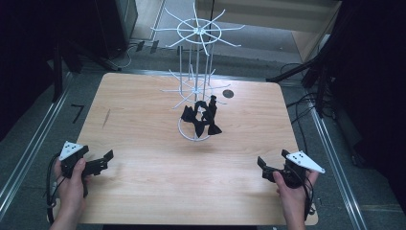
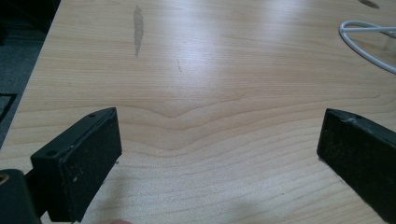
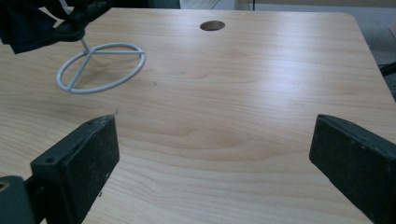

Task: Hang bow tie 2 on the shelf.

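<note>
Rack: white wire display stand [image 1: 196, 76] at twelve o'clock on the table, thin spoked arms in two tiers, flat ring base [image 3: 100, 66] with three spokes, likely for steadiness.
Cloth items: black fabric pieces [image 1: 201, 117], bow-tie shaped as far as can be told, bunched low on the rack just above the ring base; soft, matte, crumpled. They appear hung there so each can be plucked off an arm.
Left gripper: left gripper [image 1: 98, 163] at eight o'clock, near the table's front corner, jaws spread wide with nothing between them; well apart from the rack, apparently parked at a rest position.
Right gripper: right gripper [image 1: 266, 166] at four o'clock, jaws likewise spread wide and empty, aimed toward the rack's base.
Jaw pads: blocky black rectangles with a dusty, slightly rough face [image 2: 91, 161], probably for grip on slippery cloth.
Table: pale wood-grain top [image 1: 143, 191], smooth with a soft sheen, rounded corners, a grey smear [image 2: 137, 28] toward eleven o'clock and a round cable hole [image 1: 228, 93] at one o'clock.
Hands: one wrapped around each gripper handle, forearms entering from six o'clock.
</note>
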